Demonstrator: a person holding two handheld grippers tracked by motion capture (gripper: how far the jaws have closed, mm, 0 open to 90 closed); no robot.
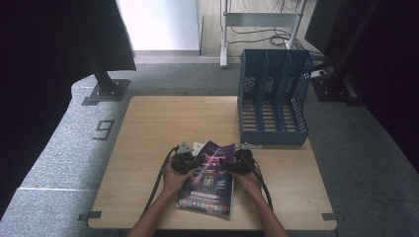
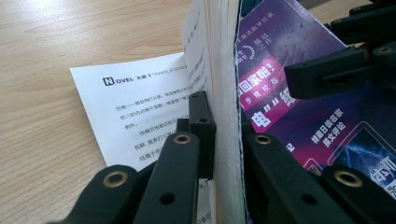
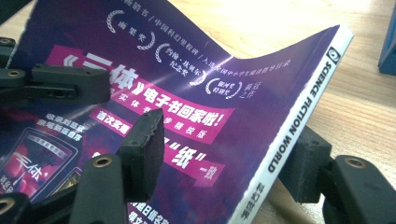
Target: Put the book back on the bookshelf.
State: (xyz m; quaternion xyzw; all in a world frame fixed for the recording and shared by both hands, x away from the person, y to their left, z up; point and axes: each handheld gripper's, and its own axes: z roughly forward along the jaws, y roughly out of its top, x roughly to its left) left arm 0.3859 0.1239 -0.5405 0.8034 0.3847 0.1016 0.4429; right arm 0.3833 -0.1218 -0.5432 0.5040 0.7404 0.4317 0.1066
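Observation:
A purple-covered magazine (image 1: 210, 180) lies at the front middle of the wooden table (image 1: 148, 128), its far end lifted and bent. My left gripper (image 1: 196, 163) is shut on its left page edge; in the left gripper view the jaws (image 2: 224, 126) pinch the page block (image 2: 223, 70), and a loose white page (image 2: 135, 102) lies flat beside it. My right gripper (image 1: 228, 165) is shut on the spine side, one jaw on the cover (image 3: 187, 93) and one under the white spine (image 3: 299, 121). A hand holds each gripper.
A blue mesh file organizer (image 1: 273, 98) with three slots stands at the back right of the table, close beyond the right gripper. Grey carpet with a "9" marker (image 1: 104, 129) surrounds the table, and black stand bases (image 1: 106, 89) sit beyond it.

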